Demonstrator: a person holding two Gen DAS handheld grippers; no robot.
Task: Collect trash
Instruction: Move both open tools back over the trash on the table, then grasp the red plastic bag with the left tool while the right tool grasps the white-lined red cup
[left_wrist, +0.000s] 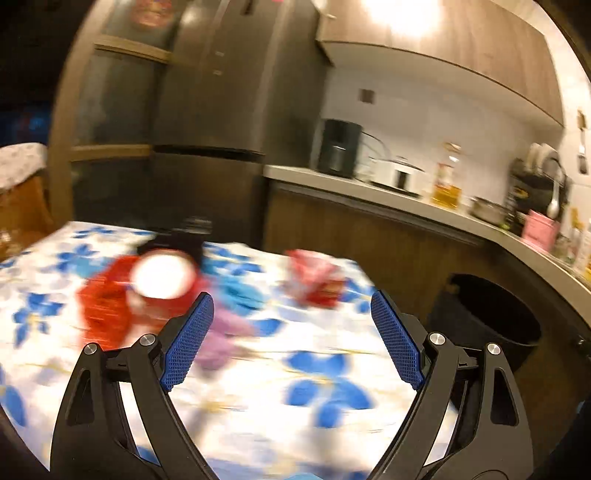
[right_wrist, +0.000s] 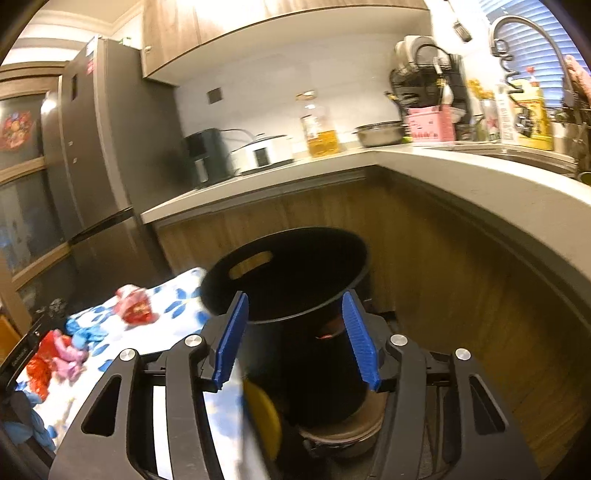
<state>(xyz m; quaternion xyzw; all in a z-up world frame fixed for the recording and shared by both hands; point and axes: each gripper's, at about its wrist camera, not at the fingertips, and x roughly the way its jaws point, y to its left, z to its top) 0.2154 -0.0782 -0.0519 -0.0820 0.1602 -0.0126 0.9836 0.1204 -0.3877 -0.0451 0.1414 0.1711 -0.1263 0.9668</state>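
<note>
A kitchen seen from 2 handheld grippers. The left gripper (left_wrist: 291, 306) hangs over a table (left_wrist: 258, 384) draped in a white cloth with blue flowers; its blue ribbed pads (left_wrist: 188, 343) stand wide apart with nothing between them. Bare cloth lies under and ahead of the jaws. The table's far right edge drops off toward a black bin (left_wrist: 491, 321) that stands on the floor in the corner formed by wooden cabinet fronts and a grey counter (left_wrist: 388, 199).

The trash sits on the far part of the table: a red wrapper (left_wrist: 107, 306) with a round white-topped cup (left_wrist: 162, 275) on it, a pale purple scrap (left_wrist: 221, 332) just beside the left pad, a light blue scrap (left_wrist: 240, 288), and a crinkled red-and-white packet (left_wrist: 317, 277) apart to the right. All of this is smeared by motion blur, so fine detail is lost.

The right gripper (right_wrist: 295, 339) is released too, its jaws partly spread and framing the bin's flared round rim (right_wrist: 288, 273), which has a slot handle; no pad touches it. Something small and red shows behind the bin's side, too dim to name. A yellow disc (right_wrist: 262, 421) is half hidden behind the cloth's edge. A grey fridge (right_wrist: 99, 147) stands to the left.
</note>
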